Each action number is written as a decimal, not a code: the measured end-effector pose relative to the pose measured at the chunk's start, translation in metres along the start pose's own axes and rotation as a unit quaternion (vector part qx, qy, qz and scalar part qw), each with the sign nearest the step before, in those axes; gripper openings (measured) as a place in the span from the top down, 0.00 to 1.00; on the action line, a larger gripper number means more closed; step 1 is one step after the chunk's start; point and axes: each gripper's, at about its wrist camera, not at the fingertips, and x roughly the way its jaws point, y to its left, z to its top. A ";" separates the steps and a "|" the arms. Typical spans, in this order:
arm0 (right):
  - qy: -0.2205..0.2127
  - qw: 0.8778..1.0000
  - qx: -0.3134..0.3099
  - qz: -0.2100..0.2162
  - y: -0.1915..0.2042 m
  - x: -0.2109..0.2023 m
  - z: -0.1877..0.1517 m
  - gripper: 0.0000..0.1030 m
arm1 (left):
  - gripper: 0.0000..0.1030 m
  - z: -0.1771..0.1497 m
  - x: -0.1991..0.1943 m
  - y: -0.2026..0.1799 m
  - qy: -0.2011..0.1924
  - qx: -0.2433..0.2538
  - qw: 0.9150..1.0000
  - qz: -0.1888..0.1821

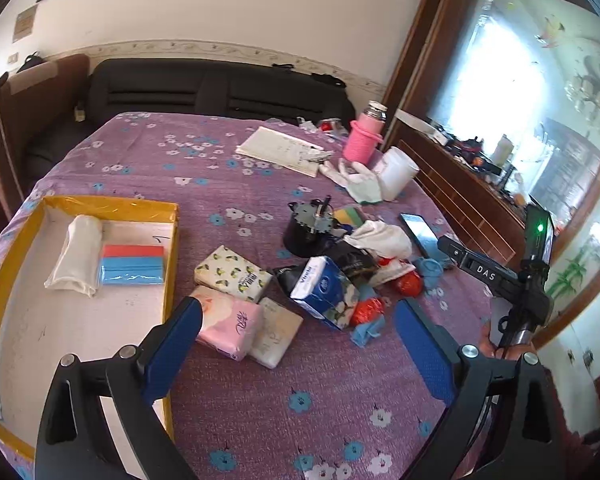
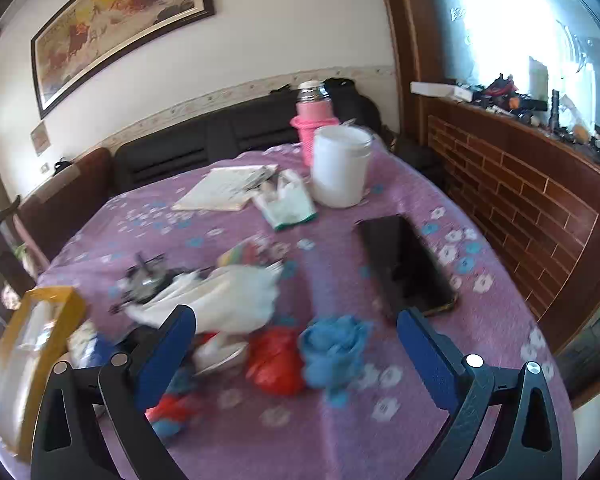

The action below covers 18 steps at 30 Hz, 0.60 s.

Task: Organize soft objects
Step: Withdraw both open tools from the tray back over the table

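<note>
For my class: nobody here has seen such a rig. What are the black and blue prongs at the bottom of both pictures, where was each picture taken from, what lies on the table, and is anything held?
No robot: a person holds a hand gripper in each hand, each with a camera looking along its two blue-padded fingers. One picture comes from the left gripper, the other from the right gripper. Both are open and hold nothing. On the purple cloth lie tissue packs, a white cloth, a phone, red and blue soft bits and a white jar. The yellow tray already holds a folded cloth and sponges.
</note>
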 end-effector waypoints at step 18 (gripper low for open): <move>-0.014 0.999 0.022 -0.018 -0.023 0.019 -0.008 0.01 | 0.07 0.024 0.136 -0.024 0.066 -0.022 0.998 -0.004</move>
